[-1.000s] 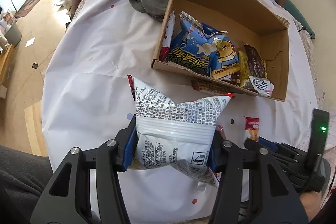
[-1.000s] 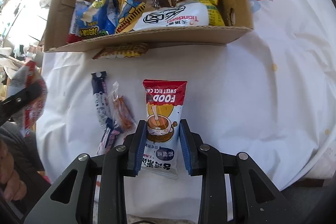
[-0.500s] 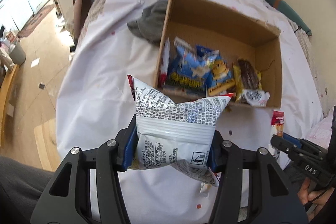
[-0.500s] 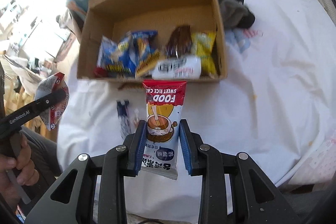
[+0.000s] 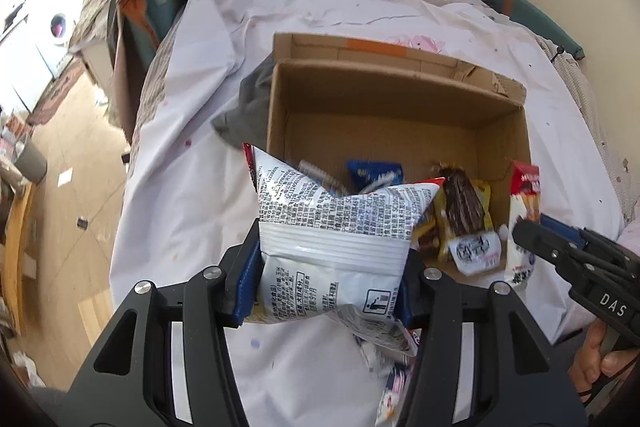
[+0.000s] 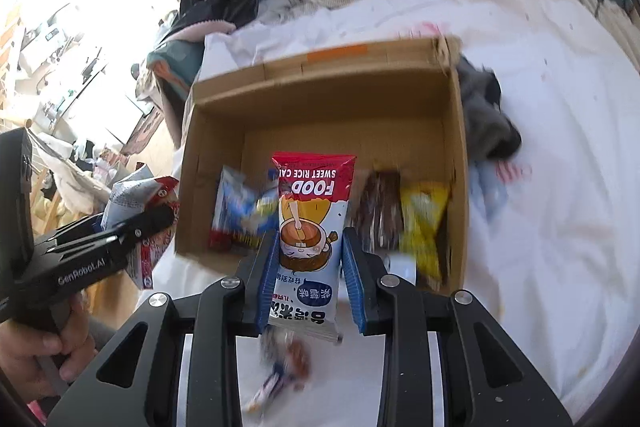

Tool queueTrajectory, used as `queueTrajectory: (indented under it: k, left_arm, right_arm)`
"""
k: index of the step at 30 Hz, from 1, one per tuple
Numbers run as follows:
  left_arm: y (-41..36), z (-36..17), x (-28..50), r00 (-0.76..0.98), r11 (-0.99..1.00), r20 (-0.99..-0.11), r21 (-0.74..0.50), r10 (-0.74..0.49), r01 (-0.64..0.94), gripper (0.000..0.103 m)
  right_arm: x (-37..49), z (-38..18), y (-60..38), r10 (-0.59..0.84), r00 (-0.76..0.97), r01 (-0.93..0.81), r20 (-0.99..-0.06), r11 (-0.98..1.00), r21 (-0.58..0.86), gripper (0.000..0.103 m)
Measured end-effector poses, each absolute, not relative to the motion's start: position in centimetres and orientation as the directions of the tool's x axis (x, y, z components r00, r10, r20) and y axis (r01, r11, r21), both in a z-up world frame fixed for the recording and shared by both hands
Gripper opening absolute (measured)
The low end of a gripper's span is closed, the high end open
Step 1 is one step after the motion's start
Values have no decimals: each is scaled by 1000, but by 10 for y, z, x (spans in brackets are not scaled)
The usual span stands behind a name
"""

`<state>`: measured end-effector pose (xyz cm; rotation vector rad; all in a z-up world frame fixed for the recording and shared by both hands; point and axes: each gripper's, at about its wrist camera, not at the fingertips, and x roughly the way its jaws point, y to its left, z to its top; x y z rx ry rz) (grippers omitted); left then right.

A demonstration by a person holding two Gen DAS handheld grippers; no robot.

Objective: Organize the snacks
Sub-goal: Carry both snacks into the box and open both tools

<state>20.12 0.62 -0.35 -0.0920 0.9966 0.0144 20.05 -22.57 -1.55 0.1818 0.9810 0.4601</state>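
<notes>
While the left claw [image 5: 332, 279] is clamped on a puffy white snack bag [image 5: 332, 227], its blue pads press the bag's sides below a crimped seam; the back panel shows dense black print and a small bin pictogram, with red at the top corners. That bag hangs above the near wall of the cardboard box [image 5: 400, 95], which sits on a white sheet [image 5: 180, 207] covering the bed. Clamped likewise, the right claw [image 6: 310, 275] grips a slim rice cake packet [image 6: 310, 211], red at the top with "SWEET RICE" and "FOOD" printed upside down, a cartoon cup on white below. It is held over the box's near edge. Inside the box, along the near wall, lie a blue packet [image 6: 236, 207], a brown wrapper [image 6: 380, 211] and a yellow pack [image 6: 422, 223]. A grey cloth [image 6: 486, 119] lies against the box's outer side.
</notes>
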Motion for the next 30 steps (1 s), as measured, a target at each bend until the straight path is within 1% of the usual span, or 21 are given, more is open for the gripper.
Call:
queueTrajectory:
  k: [2,8,10,18,25,30]
  left_arm:
    - [0,-6,212,551,998,-834,-54,-28,-32,49]
    - [-12,-19,224,626,1000,-780,-1,-4,6,49]
    - [-14,-23,225,638,1000,-770,20,11,6,50]
    - [-12,-31,232,609,999,-792,-48,-44,10,50]
    - [-15,-35,231,599,998,-798,-59,-61,23,52]
    - [-16,-36,231,598,998,-799,-60,-68,33,52]
  right_arm:
    - [210,-18,-221,422,490,-288,-763,904,315,33]
    - [222,-26,-238,460,534,-219,-709,886,409,33]
    - [225,-28,-241,455,547,-206,-703,887,413,33]
    - [235,-42,-236,462,510,-191,-725,883,428,33]
    - [239,-52,-230,479,482,-190,-734,874,446,34]
    - [238,-51,-231,493,482,-188,-724,866,464,35]
